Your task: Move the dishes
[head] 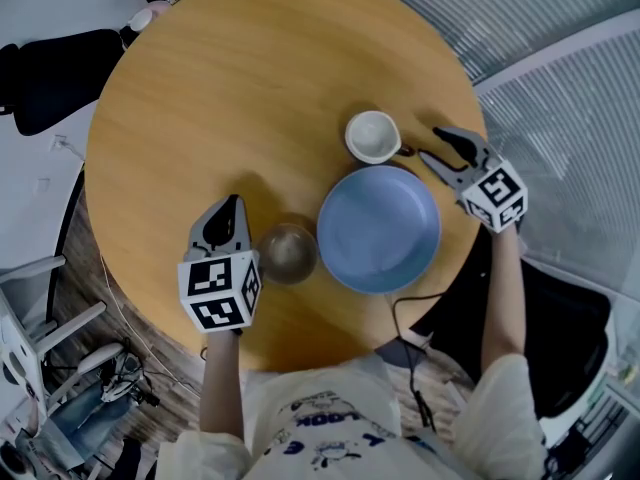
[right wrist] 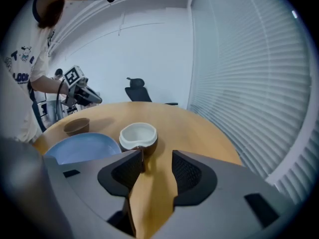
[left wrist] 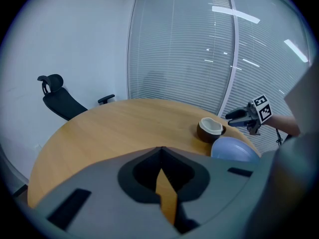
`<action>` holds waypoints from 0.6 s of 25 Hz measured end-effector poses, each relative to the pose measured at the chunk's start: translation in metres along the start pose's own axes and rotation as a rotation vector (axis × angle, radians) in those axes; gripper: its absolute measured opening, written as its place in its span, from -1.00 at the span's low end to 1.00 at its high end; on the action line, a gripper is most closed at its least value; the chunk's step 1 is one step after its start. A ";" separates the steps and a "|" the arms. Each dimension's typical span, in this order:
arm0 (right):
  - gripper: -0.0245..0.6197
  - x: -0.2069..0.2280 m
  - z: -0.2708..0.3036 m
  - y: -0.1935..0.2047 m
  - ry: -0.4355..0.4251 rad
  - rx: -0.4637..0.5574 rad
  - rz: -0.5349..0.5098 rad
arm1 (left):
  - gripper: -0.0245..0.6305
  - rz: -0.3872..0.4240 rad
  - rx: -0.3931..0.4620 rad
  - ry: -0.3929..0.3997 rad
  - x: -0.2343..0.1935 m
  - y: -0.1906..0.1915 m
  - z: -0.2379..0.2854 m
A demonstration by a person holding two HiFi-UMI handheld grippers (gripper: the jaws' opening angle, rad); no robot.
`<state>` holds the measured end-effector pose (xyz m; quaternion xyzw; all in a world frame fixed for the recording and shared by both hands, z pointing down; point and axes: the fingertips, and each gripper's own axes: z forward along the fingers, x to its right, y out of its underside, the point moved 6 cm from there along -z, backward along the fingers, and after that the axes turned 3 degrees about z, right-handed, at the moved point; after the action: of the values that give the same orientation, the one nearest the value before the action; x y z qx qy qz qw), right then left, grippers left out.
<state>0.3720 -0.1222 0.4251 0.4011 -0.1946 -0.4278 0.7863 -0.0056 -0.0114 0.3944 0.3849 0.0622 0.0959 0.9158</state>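
Brown, white-lined cup (head: 373,136) just past the blue plate (head: 379,228), its stub handle seemingly aimed at the right gripper (head: 437,144): jaws wide apart, empty, cup just ahead and slightly left. Left gripper (head: 230,208) off the plate's opposite side, jaws closed on nothing, small brown bowl (head: 288,252) between. Round wooden surface (head: 250,78); window blinds (left wrist: 179,49), office chair (left wrist: 57,96) beyond.

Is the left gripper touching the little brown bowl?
Apart. The right gripper view shows the left gripper hovering above the brown bowl, with a clear gap between them.
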 end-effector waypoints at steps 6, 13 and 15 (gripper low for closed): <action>-0.50 -0.029 -0.022 -0.045 0.110 0.087 0.036 | -0.92 -0.006 0.047 0.008 -0.003 -0.006 -0.018; -0.84 -0.083 -0.036 -0.101 0.300 0.175 0.171 | -0.92 -0.011 0.119 0.046 -0.011 -0.017 -0.046; -0.84 -0.102 -0.037 -0.113 0.360 0.192 0.215 | -0.92 -0.008 0.134 0.061 -0.013 -0.018 -0.054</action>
<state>0.2811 -0.0558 0.3166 0.5210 -0.1323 -0.2427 0.8076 -0.0256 0.0109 0.3443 0.4419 0.0976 0.0997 0.8862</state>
